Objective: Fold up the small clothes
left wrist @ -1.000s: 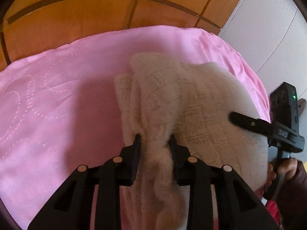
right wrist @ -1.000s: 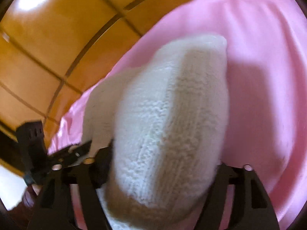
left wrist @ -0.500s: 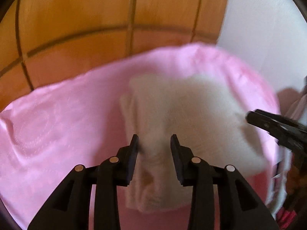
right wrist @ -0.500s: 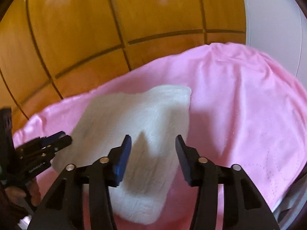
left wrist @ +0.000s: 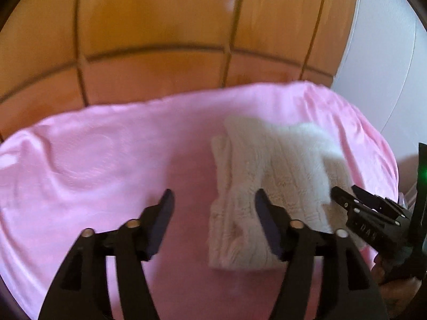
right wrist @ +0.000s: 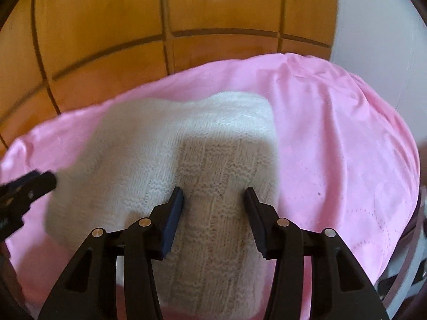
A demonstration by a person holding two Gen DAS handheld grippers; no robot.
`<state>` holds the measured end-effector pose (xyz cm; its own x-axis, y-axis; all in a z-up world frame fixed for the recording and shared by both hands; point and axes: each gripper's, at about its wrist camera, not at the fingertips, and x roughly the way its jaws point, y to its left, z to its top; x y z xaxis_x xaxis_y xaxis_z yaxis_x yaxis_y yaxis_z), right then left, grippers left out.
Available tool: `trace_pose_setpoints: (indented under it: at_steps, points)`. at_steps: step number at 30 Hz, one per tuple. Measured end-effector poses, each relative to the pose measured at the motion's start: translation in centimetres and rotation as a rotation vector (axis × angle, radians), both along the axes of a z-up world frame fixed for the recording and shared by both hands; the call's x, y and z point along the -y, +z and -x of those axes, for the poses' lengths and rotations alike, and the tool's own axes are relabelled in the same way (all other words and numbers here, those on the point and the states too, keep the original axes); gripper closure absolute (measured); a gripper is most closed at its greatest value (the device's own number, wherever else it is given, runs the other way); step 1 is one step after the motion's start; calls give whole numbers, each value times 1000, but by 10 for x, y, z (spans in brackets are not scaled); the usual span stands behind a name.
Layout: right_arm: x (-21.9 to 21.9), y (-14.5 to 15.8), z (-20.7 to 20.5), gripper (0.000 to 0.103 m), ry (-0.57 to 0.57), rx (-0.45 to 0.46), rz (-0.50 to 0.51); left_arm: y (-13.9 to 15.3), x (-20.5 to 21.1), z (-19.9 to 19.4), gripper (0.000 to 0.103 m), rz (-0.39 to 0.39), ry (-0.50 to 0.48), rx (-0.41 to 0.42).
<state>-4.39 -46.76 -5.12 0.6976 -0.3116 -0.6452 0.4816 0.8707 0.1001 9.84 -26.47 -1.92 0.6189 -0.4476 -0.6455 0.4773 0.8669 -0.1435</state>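
Both fingers of the left gripper (left wrist: 212, 214) spread wide, just opening off the folded white knit garment (left wrist: 269, 184), right gripper (right wrist: 214, 202) half-open above it, leaving it flat on the pink sheet (left wrist: 106, 160).

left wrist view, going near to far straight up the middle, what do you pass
left claw, open with nothing between its fingers → folded white knit garment → pink cloth → wooden panelled wall
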Motion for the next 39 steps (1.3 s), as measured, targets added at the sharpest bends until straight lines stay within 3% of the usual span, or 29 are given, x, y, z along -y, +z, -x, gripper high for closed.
trace_pose_setpoints:
  at_steps: [2, 4, 10, 15, 24, 39]
  points:
    - [-5, 11, 10, 46, -21, 31, -22, 11, -13, 10, 32, 18, 29, 18]
    - [-18, 22, 22, 26, -34, 56, -3, 18, -22, 19, 27, 18, 55, 37]
    - [-54, 36, 48, 11, -96, 79, 36, 35, -52, 49, 18, 29, 119, 75]
    - [-70, 37, 63, 11, -138, 88, 33, 38, -64, 71, 13, 25, 140, 100]
    - [-86, 48, 84, 6, -194, 128, 128, 40, -66, 97, 5, 0, 155, 125]
    - [-91, 38, 86, 5, -196, 109, 122, 34, -66, 97, 3, -39, 173, 117]
